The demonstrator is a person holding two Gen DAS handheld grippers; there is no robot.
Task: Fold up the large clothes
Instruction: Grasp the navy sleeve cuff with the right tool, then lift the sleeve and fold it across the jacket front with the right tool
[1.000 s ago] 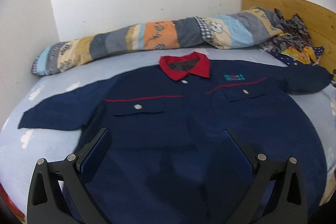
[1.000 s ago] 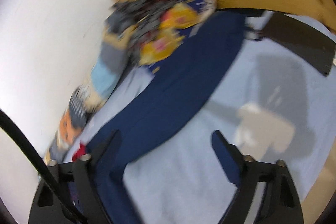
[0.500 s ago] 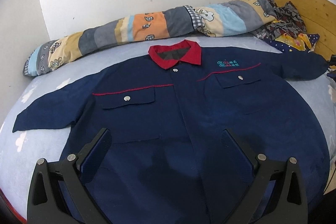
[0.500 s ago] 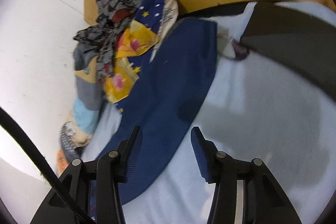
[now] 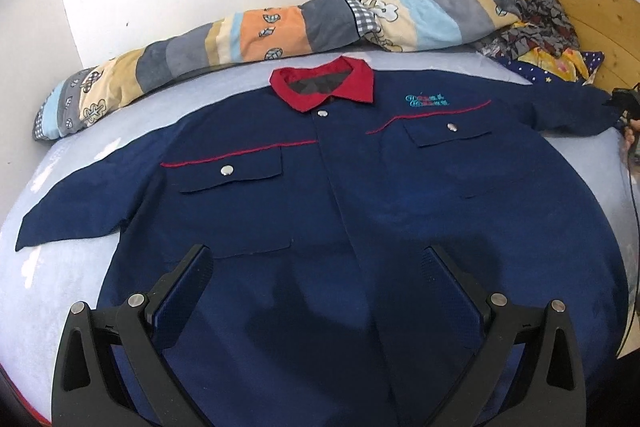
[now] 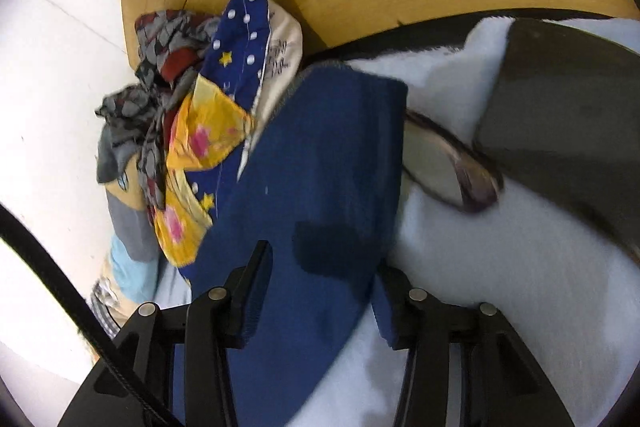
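The jacket (image 5: 344, 211) lies flat and face up on the bed (image 5: 64, 275), collar toward the wall, both sleeves spread out. The left sleeve (image 5: 80, 203) rests well apart from any tool. The left gripper (image 5: 316, 283) hovers above the lower front of the jacket with its jaws wide apart and holding nothing.

At the right, the right gripper (image 6: 320, 275) has its jaws partly apart, one on each side of the right sleeve (image 6: 316, 179), near the cuff. I judge it is about to pinch this sleeve for folding inward. I cannot tell if the fingers touch the cloth already.

The risks: the jaws could close on the bed sheet together with the sleeve, and then the sheet rises with the fold. Eyeglasses (image 6: 452, 167) lie just beside the cuff, so a wide swing may push them. The clothes pile (image 6: 188, 123) touches the sleeve's other edge and may be dragged along.
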